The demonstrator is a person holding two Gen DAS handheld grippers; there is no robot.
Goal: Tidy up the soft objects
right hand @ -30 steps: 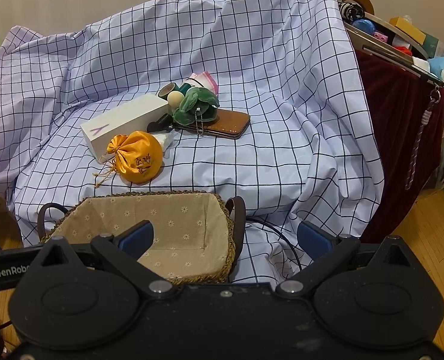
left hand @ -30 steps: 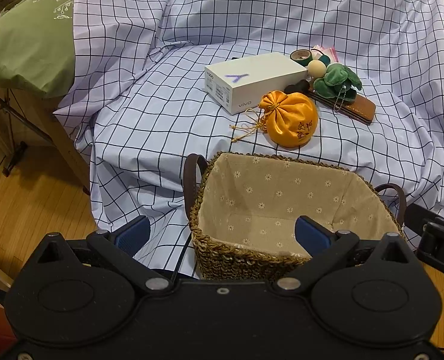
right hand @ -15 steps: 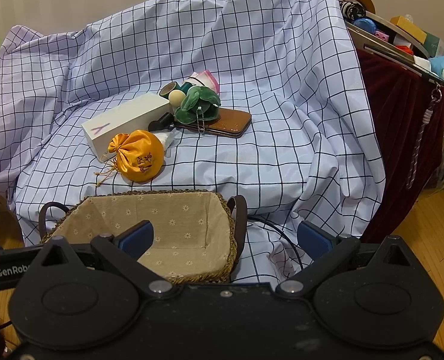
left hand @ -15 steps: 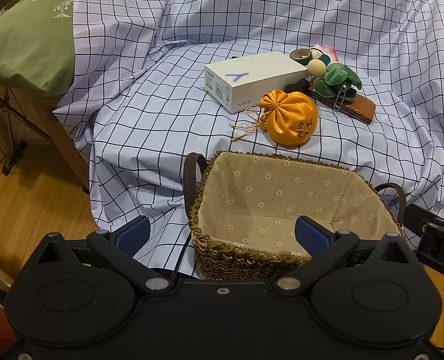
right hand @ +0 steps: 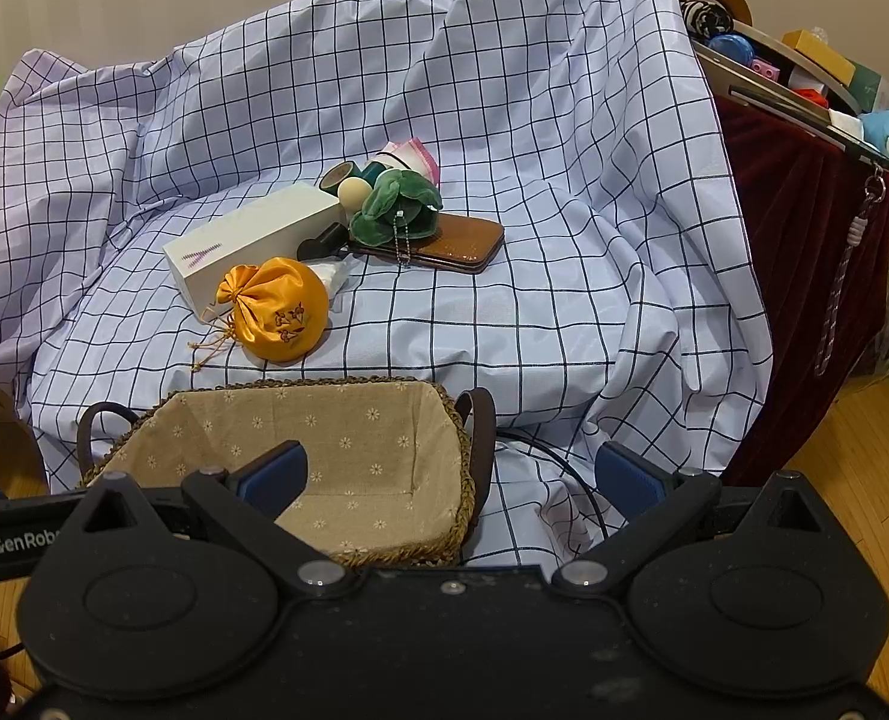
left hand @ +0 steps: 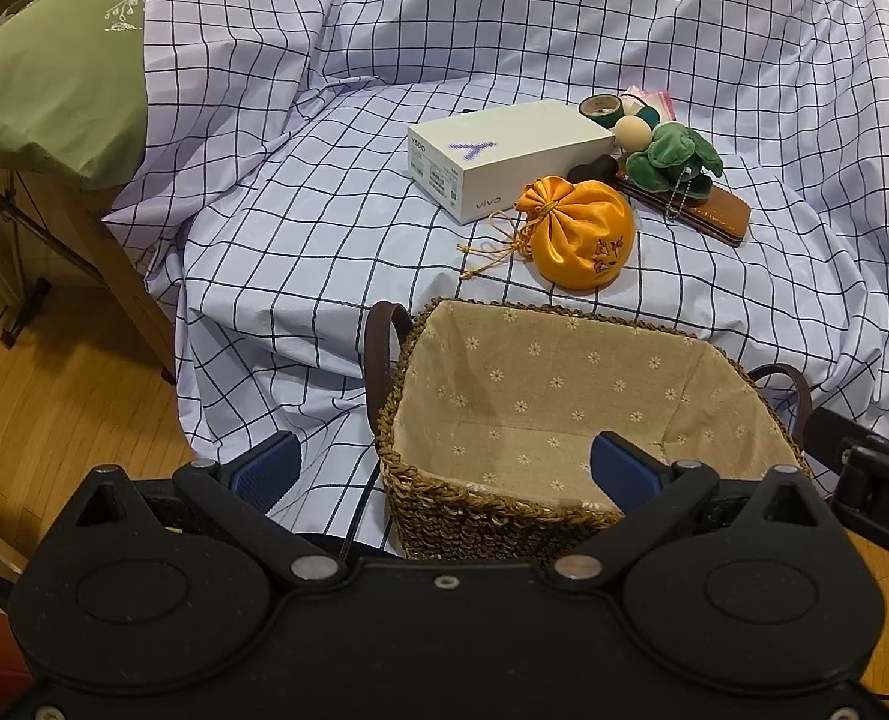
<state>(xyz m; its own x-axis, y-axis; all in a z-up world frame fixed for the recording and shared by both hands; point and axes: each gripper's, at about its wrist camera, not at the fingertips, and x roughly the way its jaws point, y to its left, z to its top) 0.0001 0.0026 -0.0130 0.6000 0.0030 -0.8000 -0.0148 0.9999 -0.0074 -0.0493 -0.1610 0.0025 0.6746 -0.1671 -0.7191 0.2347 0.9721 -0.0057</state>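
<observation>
Left gripper (left hand: pixel 444 468) and right gripper (right hand: pixel 450 474), both level, spread wide and holding nothing, hover over the near edge of the checked cloth (right hand: pixel 534 312) above the lined wicker basket (left hand: pixel 486 507); orange satin pouch (left hand: pixel 582 231) lies just behind the basket, green plush (left hand: pixel 672 159) farther back.

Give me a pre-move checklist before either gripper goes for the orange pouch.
1. Left gripper open, nothing held: ok.
2. Right gripper open, nothing held: ok.
3. Basket holds nothing in its visible part: ok.
4. Pouch lies free on the cloth, nothing on top: ok.
5. Pouch clear of the box: not ok, they look close or touching.
6. Pouch cord free of snags: cannot tell.
</observation>
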